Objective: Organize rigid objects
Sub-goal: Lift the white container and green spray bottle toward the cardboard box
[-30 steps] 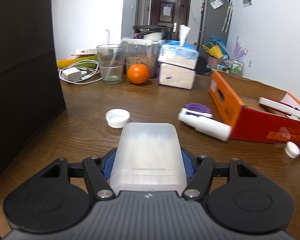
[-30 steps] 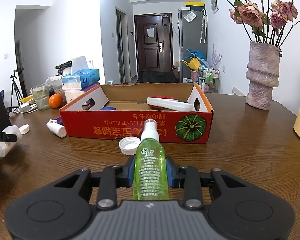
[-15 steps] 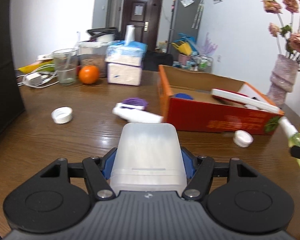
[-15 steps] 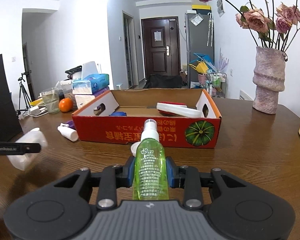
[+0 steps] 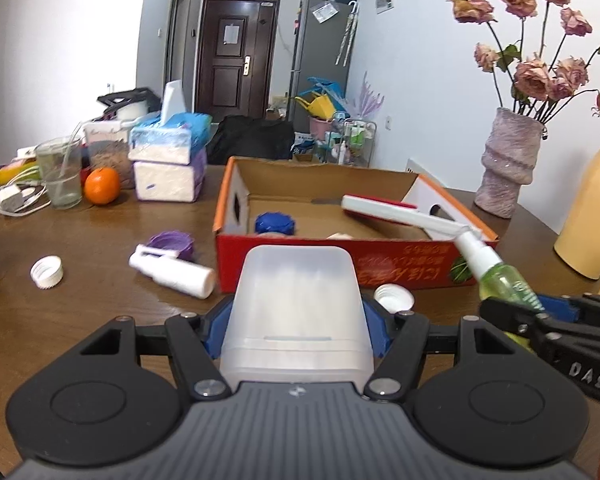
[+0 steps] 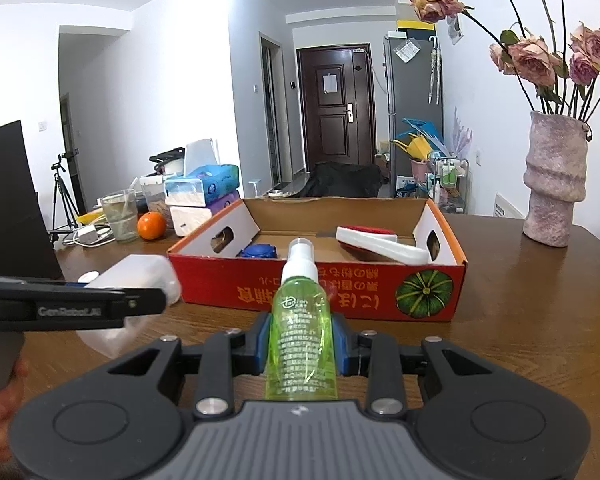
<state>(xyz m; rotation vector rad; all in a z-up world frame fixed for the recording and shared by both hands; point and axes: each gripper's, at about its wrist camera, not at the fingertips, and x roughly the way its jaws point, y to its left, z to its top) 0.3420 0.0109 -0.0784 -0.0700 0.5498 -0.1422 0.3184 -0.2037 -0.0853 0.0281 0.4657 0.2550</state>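
Note:
My left gripper (image 5: 296, 320) is shut on a translucent white plastic container (image 5: 298, 312), held above the table just in front of the red cardboard box (image 5: 340, 268). My right gripper (image 6: 302, 344) is shut on a green spray bottle (image 6: 302, 340) whose white nozzle points at the box (image 6: 340, 296). The bottle also shows at the right of the left wrist view (image 5: 496, 276), and the container at the left of the right wrist view (image 6: 140, 280). The box holds a blue lid (image 5: 274, 222) and a white and red tool (image 5: 396, 212).
On the table left of the box lie a white tube bottle (image 5: 172, 272), a purple lid (image 5: 170, 244) and a white cap (image 5: 46, 272). Another white cap (image 5: 394, 298) lies by the box front. Tissue boxes (image 5: 168, 168), orange (image 5: 102, 186), glass (image 5: 62, 172), vase (image 5: 508, 168) and a yellow flask (image 5: 592, 208) stand around.
My left gripper has swung right with the container, from facing the cluttered left end to facing the box. My right gripper has lifted slightly with the bottle and come closer to the box.

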